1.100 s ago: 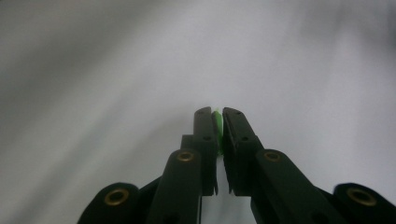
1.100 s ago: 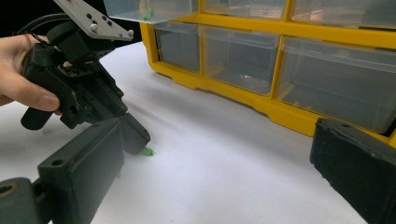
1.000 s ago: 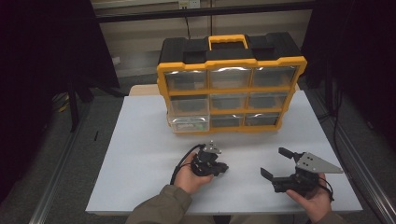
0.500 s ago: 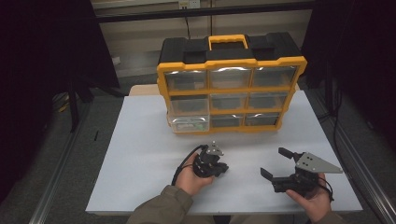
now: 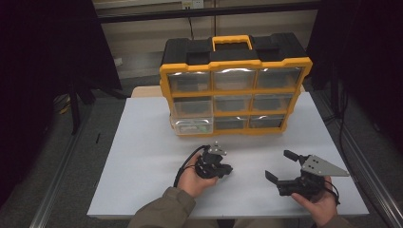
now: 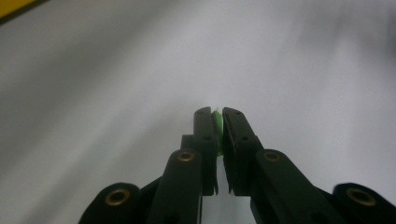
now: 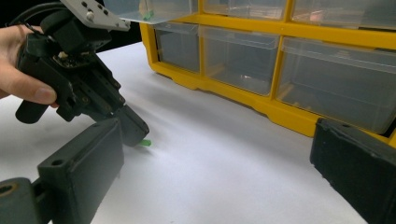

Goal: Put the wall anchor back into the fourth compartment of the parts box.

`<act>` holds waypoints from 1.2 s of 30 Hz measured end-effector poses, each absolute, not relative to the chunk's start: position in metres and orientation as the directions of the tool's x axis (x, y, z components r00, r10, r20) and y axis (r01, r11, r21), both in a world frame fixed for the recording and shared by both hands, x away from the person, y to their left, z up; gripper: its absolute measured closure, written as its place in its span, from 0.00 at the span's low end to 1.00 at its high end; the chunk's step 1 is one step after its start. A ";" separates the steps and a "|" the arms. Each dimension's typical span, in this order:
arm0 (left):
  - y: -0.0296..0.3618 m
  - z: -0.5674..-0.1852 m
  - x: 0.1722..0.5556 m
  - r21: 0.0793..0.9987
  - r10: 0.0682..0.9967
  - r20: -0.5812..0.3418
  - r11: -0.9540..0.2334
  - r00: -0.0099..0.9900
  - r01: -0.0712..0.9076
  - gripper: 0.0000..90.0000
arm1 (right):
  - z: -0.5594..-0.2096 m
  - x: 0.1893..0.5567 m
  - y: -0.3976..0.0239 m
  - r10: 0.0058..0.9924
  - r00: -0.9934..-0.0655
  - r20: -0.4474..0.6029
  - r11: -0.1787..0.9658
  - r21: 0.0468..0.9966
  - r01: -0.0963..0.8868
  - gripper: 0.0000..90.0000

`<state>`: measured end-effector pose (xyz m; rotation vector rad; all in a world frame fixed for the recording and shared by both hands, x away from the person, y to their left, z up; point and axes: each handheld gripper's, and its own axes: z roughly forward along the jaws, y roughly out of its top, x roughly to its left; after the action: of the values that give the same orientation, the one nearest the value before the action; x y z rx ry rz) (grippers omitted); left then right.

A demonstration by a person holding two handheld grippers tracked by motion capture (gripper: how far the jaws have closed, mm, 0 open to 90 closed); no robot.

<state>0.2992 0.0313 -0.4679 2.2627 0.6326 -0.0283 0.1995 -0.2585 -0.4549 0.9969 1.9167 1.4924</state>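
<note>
Piece: small green piece (image 6: 217, 113), pinched at my left tips, just above the table (image 5: 142, 156), in front of the organizer (image 5: 233, 85).
Left gripper (image 5: 223, 169): my jaws closed on the green piece.
Right gripper (image 5: 281, 166): my jaws wide apart, nothing between, right of the left one, organizer behind.

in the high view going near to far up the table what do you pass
Right gripper with open black jaws → left gripper shut on a small green piece → bare white tabletop → clear plastic drawer pulled out → yellow and black drawer organiser
</note>
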 end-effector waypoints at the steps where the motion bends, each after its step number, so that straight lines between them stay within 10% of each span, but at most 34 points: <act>1: 0.032 -0.465 0.300 0.673 0.425 -0.210 -0.590 0.880 0.446 0.94 | -0.455 0.199 -0.258 0.799 -0.600 0.044 0.126 0.963 0.238 0.03; 36: 0.031 -0.424 0.309 0.716 0.411 -0.272 -0.518 0.870 0.468 0.94 | -0.455 0.200 -0.259 0.801 -0.597 0.046 0.126 0.962 0.242 0.03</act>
<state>0.3085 0.0314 -0.4236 2.1811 0.6329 -0.0848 0.1995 -0.2587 -0.4550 1.0036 1.9162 1.4892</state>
